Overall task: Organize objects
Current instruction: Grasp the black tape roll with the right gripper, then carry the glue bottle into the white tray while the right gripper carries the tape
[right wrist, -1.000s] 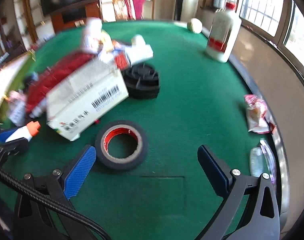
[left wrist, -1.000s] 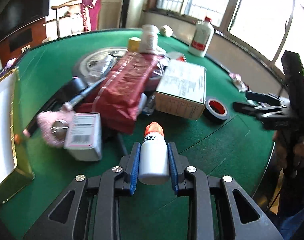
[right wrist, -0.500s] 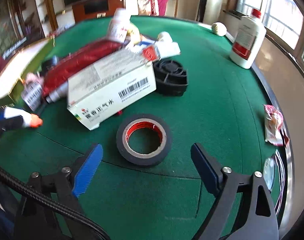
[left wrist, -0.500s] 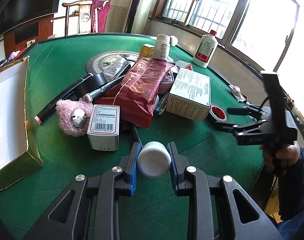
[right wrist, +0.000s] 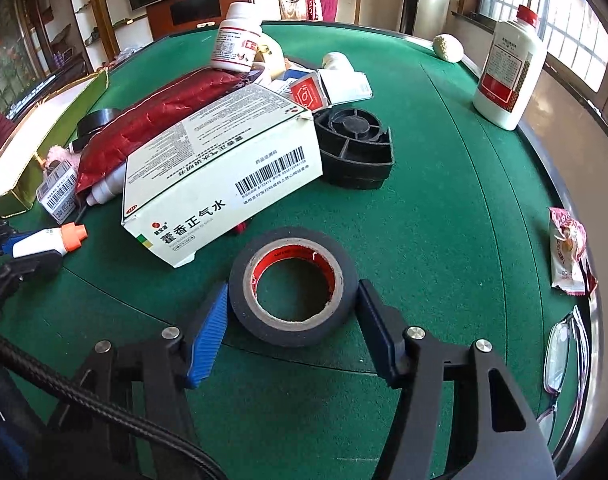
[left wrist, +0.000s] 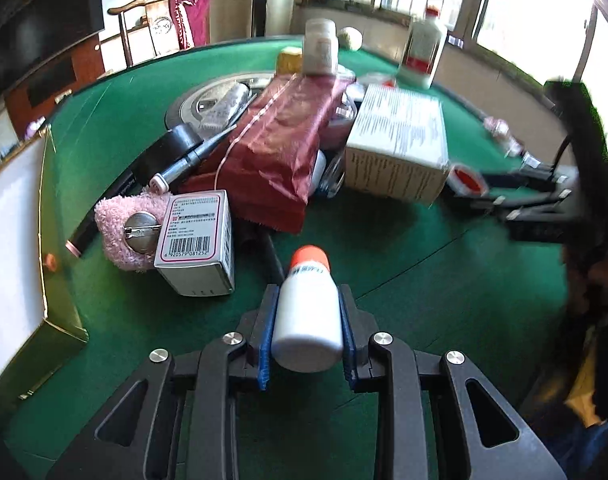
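Note:
A small white bottle with an orange cap (left wrist: 307, 316) lies lengthwise between the blue pads of my left gripper (left wrist: 308, 296), which is shut on it just above the green felt. The right wrist view shows this bottle (right wrist: 44, 242) at the far left. A black tape roll with a red core (right wrist: 292, 332) lies flat on the felt. My right gripper (right wrist: 293, 290) straddles it with its jaws closing, and both pads meet the roll's sides. From the left wrist view, the right gripper (left wrist: 504, 200) is blurred at the right, around the roll (left wrist: 466, 178).
Behind the roll is a heap: a white medicine box (right wrist: 220, 172), a red pouch (left wrist: 280, 140), a black plastic piece (right wrist: 356, 148), a barcode box (left wrist: 196, 236), and a pink fluffy item (left wrist: 120, 224). A gold-edged box (left wrist: 56, 280) is at left. Glasses (right wrist: 560, 348) and a wrapper (right wrist: 568, 248) lie at the right rim.
The right gripper's jaws have narrowed from wide apart to the roll's sides, and it has come lower over the roll. The left gripper still holds the bottle, which has tipped so its cap shows again.

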A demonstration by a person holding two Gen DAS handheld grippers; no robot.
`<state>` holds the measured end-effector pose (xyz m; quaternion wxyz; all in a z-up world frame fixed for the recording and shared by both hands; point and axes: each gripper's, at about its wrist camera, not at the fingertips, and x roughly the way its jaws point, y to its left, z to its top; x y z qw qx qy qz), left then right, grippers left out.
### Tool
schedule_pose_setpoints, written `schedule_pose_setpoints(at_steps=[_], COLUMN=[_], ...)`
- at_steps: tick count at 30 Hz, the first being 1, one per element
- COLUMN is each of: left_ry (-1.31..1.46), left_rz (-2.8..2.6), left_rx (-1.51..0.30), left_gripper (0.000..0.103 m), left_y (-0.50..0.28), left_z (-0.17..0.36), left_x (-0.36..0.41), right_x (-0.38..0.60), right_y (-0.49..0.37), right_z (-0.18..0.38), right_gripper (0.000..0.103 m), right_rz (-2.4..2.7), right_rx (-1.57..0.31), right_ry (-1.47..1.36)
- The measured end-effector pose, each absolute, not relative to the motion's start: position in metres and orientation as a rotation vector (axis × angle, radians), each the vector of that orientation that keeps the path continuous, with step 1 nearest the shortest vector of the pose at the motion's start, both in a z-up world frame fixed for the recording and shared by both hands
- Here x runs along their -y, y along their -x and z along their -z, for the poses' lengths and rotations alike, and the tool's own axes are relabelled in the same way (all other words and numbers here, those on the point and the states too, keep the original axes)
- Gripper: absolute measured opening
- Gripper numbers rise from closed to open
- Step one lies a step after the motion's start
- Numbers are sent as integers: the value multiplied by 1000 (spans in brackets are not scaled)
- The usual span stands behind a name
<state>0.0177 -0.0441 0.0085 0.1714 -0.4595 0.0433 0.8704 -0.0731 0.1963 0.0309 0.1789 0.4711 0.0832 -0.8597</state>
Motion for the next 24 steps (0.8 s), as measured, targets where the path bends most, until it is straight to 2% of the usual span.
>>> schedule_pose_setpoints(at_steps=[13, 24], left_ry=[1192, 1101], left_rz=[-2543, -2667], left_rx=[-185, -111], left_gripper=[23, 23], left_y=[-32, -45], left_z=[-28, -53], left_x=[40, 84], right_x=[-223, -174], right_y=[62, 50], right_z=[-49, -77], right_gripper=[61, 61], right_rz=[2475, 2434], right_rx=[-66, -161], right_ry=[-1294, -1203])
